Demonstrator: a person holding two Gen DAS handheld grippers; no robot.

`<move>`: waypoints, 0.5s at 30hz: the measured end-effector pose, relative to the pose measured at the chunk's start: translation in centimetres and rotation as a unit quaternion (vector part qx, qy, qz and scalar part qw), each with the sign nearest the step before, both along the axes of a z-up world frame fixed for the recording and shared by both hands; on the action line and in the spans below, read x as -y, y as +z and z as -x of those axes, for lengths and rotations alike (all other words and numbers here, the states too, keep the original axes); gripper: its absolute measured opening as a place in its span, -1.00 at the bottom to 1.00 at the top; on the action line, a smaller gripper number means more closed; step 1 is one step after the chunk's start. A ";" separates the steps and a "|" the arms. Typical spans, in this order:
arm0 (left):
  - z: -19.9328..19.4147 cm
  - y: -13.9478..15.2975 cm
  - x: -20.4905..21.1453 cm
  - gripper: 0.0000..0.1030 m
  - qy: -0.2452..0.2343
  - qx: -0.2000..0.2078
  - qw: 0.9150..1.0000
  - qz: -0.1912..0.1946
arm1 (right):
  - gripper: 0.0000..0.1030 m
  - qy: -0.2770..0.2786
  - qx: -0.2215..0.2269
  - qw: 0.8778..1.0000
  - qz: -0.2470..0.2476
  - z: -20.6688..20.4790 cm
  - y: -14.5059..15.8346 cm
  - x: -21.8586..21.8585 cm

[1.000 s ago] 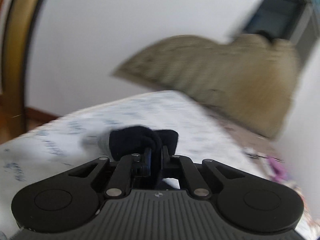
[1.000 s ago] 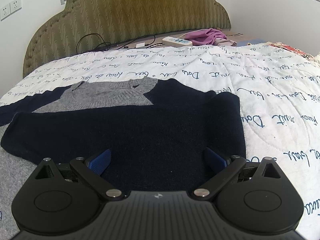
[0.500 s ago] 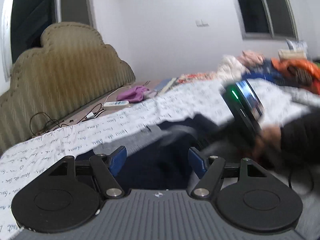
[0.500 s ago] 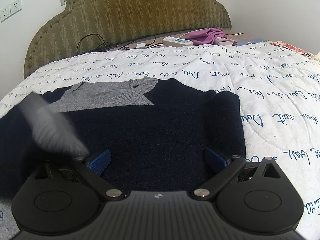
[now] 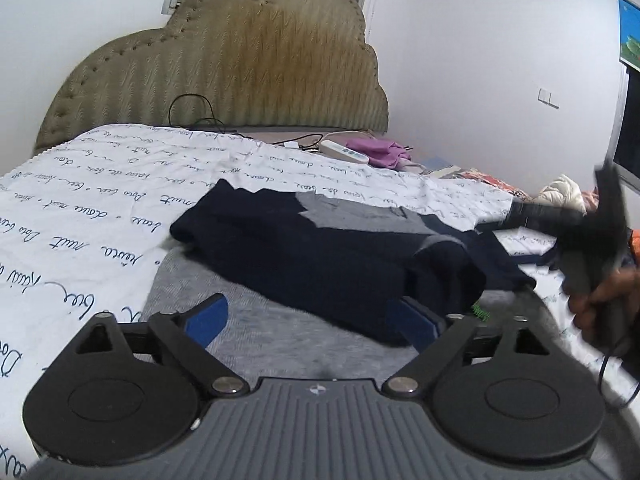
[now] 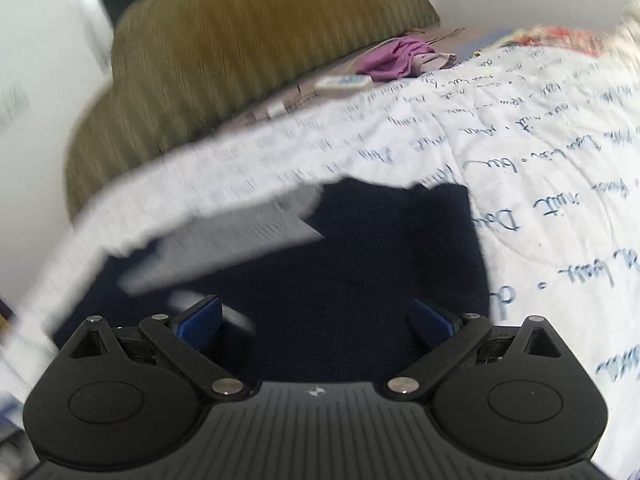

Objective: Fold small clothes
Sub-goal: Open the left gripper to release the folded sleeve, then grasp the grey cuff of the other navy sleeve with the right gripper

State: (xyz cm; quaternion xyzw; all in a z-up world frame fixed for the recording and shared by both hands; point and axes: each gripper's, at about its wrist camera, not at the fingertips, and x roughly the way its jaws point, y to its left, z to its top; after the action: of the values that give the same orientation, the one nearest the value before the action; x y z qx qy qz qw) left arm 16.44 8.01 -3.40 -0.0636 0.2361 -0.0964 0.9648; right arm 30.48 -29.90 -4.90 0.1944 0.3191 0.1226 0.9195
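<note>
Navy and grey knit makes up the sweater [image 5: 320,256], which lies partly folded on the white quilt [image 5: 120,184] printed with blue script, in the centre of the left wrist view. Its grey collar section sits toward the upper right of the garment, and a grey panel spreads below it toward the lower centre of the frame.

The left gripper [image 5: 316,320] occupies the bottom of the left wrist view. Its jaws are opening, with the blue pads set wide apart. The near edge of the sweater lies between them, and neither pad presses on the fabric.

The right gripper [image 6: 316,320] occupies the bottom of the right wrist view, which is blurred. Its jaws stand spread, with navy fabric of the sweater beneath them; no pad closes on it. In the left wrist view this gripper appears as a blurred dark shape at the right edge, carried by a hand [image 5: 600,300].

An olive padded headboard [image 5: 224,64] stands at the top of both views. A white remote control [image 5: 344,152] and a purple cloth [image 5: 380,152] lie just beside each other near the headboard, well apart from the sweater.
</note>
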 end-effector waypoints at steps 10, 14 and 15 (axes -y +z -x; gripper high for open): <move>-0.9 -2.0 0.9 0.93 -0.010 -0.037 0.998 -0.051 | 0.95 0.123 -0.054 0.970 0.200 -3.2 3.6 -12.3; -1.2 -2.3 0.8 0.96 -0.004 -0.055 0.997 -0.052 | 0.91 0.158 -0.090 0.931 0.316 -5.0 0.8 -15.4; -1.2 -2.3 0.6 0.97 -0.003 -0.057 0.997 -0.049 | 0.83 0.162 -0.086 0.929 0.323 -4.7 0.8 -15.3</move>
State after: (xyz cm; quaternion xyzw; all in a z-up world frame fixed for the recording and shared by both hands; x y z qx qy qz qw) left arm 17.68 7.40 -5.72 -0.0212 0.2953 -0.0843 0.9514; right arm 35.17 -14.60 -4.10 -0.1575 0.4463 0.1428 0.8693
